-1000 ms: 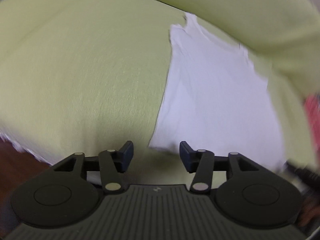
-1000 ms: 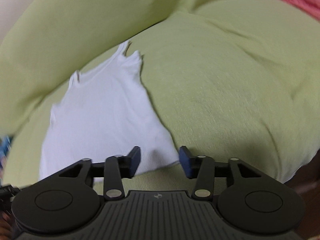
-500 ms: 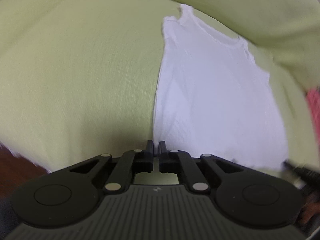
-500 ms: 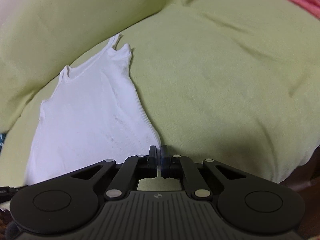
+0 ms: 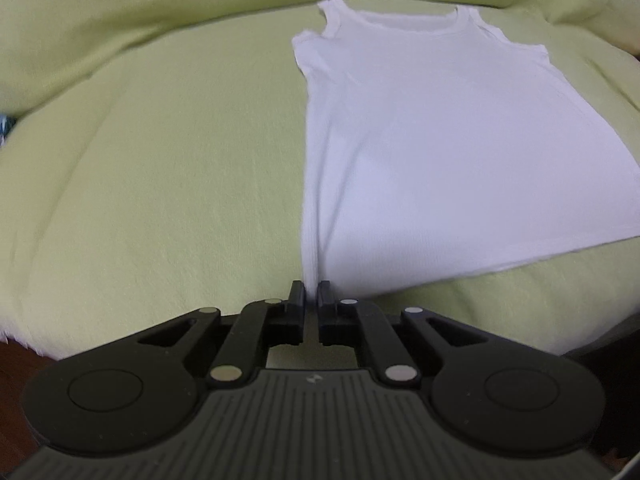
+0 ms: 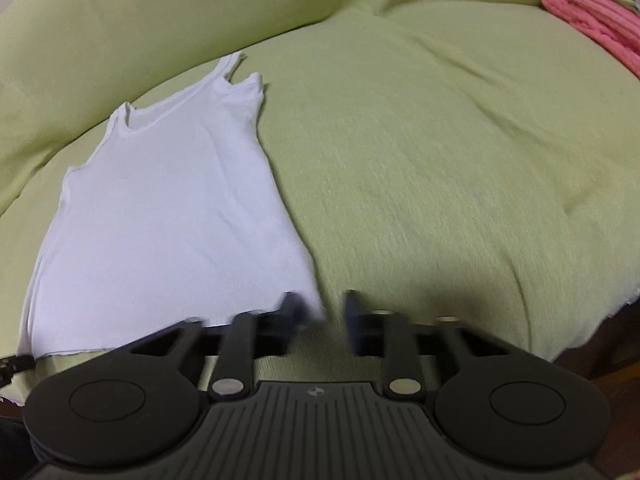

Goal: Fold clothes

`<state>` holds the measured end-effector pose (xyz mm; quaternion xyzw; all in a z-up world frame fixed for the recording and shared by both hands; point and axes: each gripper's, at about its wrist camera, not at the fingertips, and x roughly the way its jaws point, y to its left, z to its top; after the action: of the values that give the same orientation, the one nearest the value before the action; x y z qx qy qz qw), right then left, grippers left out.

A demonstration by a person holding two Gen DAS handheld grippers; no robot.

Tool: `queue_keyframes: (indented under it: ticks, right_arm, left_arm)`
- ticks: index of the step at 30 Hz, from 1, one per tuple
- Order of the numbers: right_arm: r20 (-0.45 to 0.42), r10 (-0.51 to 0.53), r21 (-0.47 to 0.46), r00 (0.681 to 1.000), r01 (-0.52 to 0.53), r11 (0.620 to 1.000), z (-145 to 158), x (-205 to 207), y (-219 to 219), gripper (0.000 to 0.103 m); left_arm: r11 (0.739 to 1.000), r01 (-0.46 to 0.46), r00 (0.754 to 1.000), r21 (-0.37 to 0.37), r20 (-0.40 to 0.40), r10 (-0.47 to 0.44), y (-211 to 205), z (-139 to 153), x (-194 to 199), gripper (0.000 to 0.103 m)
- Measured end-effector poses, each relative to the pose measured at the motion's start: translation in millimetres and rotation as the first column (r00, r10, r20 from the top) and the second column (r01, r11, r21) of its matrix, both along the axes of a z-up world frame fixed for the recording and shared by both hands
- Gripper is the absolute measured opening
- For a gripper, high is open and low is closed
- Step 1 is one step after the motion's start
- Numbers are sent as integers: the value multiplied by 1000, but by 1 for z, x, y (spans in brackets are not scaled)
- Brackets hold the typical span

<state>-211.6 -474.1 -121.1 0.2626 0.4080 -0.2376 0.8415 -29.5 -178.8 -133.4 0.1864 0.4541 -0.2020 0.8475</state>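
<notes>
A ribbed white tank top (image 5: 440, 152) lies flat on a soft yellow-green cover (image 5: 160, 184). At six o'clock, the left gripper (image 5: 311, 292) pinches its hem corner. The right gripper (image 6: 320, 308) is opening; the opposite corner lies between its jaws, unpinched. A pink knit (image 6: 592, 12) sits at one o'clock.

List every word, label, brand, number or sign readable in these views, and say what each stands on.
No readable text anywhere.
Small pale emblem on the left gripper's ribbed dark body: a mark, not letters.
Same emblem on the right gripper.
White sleeveless knit top: no visible label.
</notes>
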Motion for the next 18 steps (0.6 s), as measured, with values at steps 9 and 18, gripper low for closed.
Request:
queue_keyframes:
  ticks: [9, 18]
  right_arm:
    - [126, 8, -7, 992, -7, 1000, 55, -32, 37, 75]
    - [160, 122, -135, 980, -101, 986, 102, -41, 87, 84]
  left_arm:
    - [996, -92, 990, 9, -105, 93, 3, 30, -25, 36]
    - [999, 8, 997, -36, 82, -5, -10, 95, -84, 51]
